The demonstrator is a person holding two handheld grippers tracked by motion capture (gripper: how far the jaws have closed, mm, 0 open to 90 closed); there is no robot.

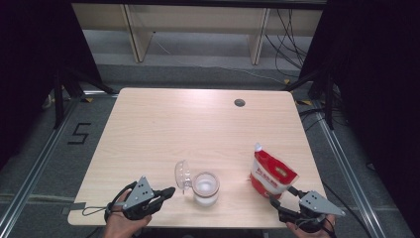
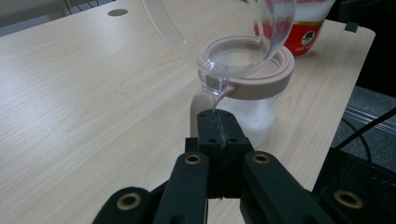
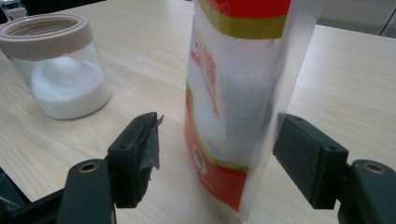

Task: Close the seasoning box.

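Observation:
A clear jar (image 1: 205, 188) with a beige rim holds white powder near the table's front edge. Its clear domed lid (image 1: 182, 176) stands hinged open on the left side. My left gripper (image 1: 171, 191) is shut, and its tip (image 2: 217, 116) sits right at the beige hinge strap under the lid (image 2: 210, 32) of the jar (image 2: 247, 84). A red and white pouch (image 1: 271, 173) stands upright to the jar's right. My right gripper (image 1: 283, 196) is open, with one jaw on each side of the pouch (image 3: 233, 93) and a gap at both sides. The jar (image 3: 60, 70) shows at the left of the right gripper view, behind the right gripper (image 3: 219, 149).
The light wooden table (image 1: 188, 129) has a dark round cable hole (image 1: 239, 102) at the back right. Its front edge lies just below both grippers. Beyond the table are pale furniture legs (image 1: 136, 39) and loose cables (image 1: 292, 39) on the floor.

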